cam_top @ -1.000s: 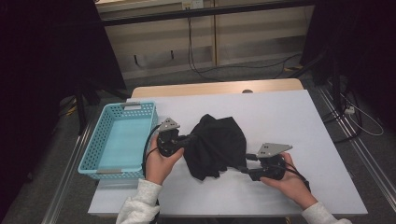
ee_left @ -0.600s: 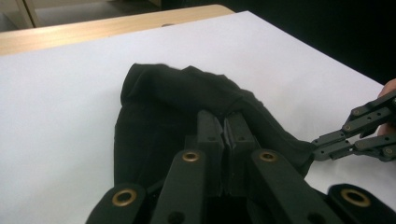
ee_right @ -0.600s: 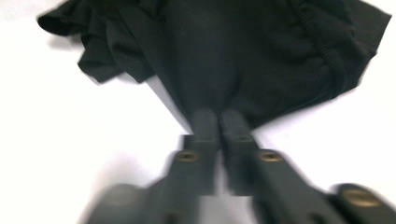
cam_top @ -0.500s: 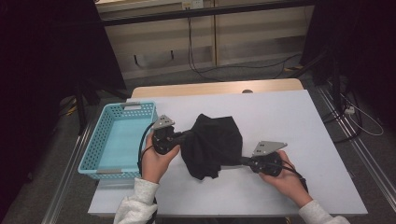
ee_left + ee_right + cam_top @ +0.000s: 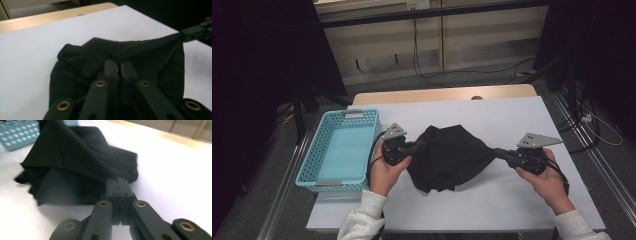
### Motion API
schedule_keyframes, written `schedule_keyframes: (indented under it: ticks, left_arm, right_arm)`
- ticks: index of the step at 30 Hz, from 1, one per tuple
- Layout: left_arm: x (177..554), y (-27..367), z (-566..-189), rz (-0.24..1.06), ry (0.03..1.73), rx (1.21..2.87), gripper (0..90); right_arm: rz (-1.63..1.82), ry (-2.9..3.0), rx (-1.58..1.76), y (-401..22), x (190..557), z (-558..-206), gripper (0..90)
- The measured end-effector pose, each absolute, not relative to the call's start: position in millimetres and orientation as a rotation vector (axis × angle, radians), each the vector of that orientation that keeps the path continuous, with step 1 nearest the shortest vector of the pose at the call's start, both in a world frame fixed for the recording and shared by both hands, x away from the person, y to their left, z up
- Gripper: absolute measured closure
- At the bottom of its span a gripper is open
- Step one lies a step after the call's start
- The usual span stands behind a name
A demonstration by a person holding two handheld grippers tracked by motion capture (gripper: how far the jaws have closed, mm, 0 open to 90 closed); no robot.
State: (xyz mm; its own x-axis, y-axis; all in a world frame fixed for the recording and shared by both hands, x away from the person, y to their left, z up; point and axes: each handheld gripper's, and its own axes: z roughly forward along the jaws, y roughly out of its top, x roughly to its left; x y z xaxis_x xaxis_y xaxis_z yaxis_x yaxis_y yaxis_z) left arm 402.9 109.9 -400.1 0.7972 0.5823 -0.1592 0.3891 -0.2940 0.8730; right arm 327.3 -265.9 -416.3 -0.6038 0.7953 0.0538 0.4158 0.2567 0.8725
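A black cloth [image 5: 447, 157] hangs stretched between my two grippers over the white table [image 5: 512, 200]. At the cloth's left end my left gripper [image 5: 417, 146] is shut on a bunched fold, and in the left gripper view its jaws pinch the dark fabric [image 5: 75, 65]. At the far right of that view, the right gripper [image 5: 183, 33] holds the cloth's other corner. My right gripper [image 5: 498, 151] is shut on that corner and draws it out to a point. In the right gripper view, the jaws meet at the cloth's [image 5: 70, 152] near edge. The cloth's lower middle sags onto the table.
A light blue perforated basket [image 5: 312, 165] stands at the table's left edge, close beside my left hand, and its corner [image 5: 15, 137] appears in the right gripper view. A wooden strip [image 5: 437, 95] runs along the table's far edge. Cables lie on the floor beyond.
My right gripper has closed on the cloth's right corner and moved right and upward, pulling the cloth out wide. The left gripper has stayed about where it was.
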Motion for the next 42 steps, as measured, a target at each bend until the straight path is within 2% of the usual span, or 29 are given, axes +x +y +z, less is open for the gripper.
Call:
schedule_keyframes:
  ticks: [8, 11, 16, 23, 28, 30, 31, 33, 35, 40, 42]
  left_arm:
    - [401, 102, -413, 0.204, 0.706, 1.977, 57.5]
    - [398, 100, -416, 0.194, 0.71, 1.989, 50.8]
    - [396, 95, -424, 0.182, 0.709, 2.022, 48.2]
    - [396, 90, -434, 0.157, 0.722, 2.062, 50.8]
    - [395, 84, -442, 0.139, 0.722, 2.105, 57.1]
    - [394, 82, -445, 0.134, 0.721, 2.122, 63.4]
    - [394, 80, -446, 0.129, 0.723, 2.133, 67.0]
    - [393, 79, -447, 0.122, 0.726, 2.148, 76.6]
    - [393, 80, -445, 0.11, 0.738, 2.141, 83.3]
    - [393, 90, -431, 0.095, 0.763, 2.076, 86.5]
    - [394, 94, -426, 0.09, 0.773, 2.051, 86.6]
  right_arm:
    - [1.167, 2.117, 1.253, -290, 334, -441, 89.0]
    - [1.141, 2.074, 1.274, -297, 333, -442, 89.0]
    - [1.136, 2.091, 1.278, -297, 333, -445, 88.7]
    - [1.108, 2.117, 1.257, -292, 334, -449, 86.8]
    - [1.14, 2.075, 1.281, -297, 333, -446, 86.8]
    - [1.14, 2.088, 1.278, -297, 333, -447, 85.8]
    - [1.14, 2.097, 1.278, -295, 333, -448, 83.6]
    - [1.14, 2.124, 1.288, -291, 333, -451, 73.0]
    - [1.122, 2.129, 1.273, -288, 331, -454, 69.3]
    - [1.074, 2.169, 1.251, -286, 327, -458, 57.0]
    - [1.059, 2.184, 1.249, -285, 327, -460, 56.1]
